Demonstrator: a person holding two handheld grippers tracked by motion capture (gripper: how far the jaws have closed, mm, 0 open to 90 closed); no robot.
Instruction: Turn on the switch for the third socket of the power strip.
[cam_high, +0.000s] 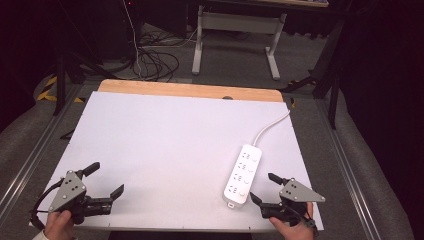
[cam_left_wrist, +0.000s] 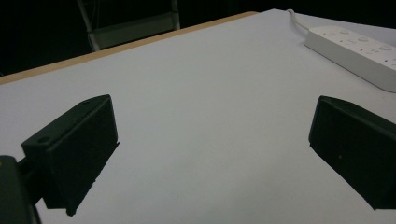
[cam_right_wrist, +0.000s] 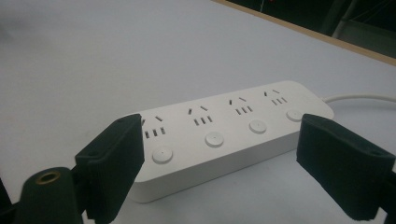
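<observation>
A white power strip with several sockets and round buttons lies on the white table top at the right, its cable running off toward the far right corner. My right gripper stands open at the near right, just beside the strip's near end. In the right gripper view the strip lies across the gap between the two black jaws, which do not touch it. My left gripper is open at the near left, over bare table. Its own view shows the strip far off at the upper right.
The white board lies on a wooden table whose far edge shows beyond it. Behind the table stand a grey metal frame and loose cables on the dark floor. Grey padded rails run along both sides.
</observation>
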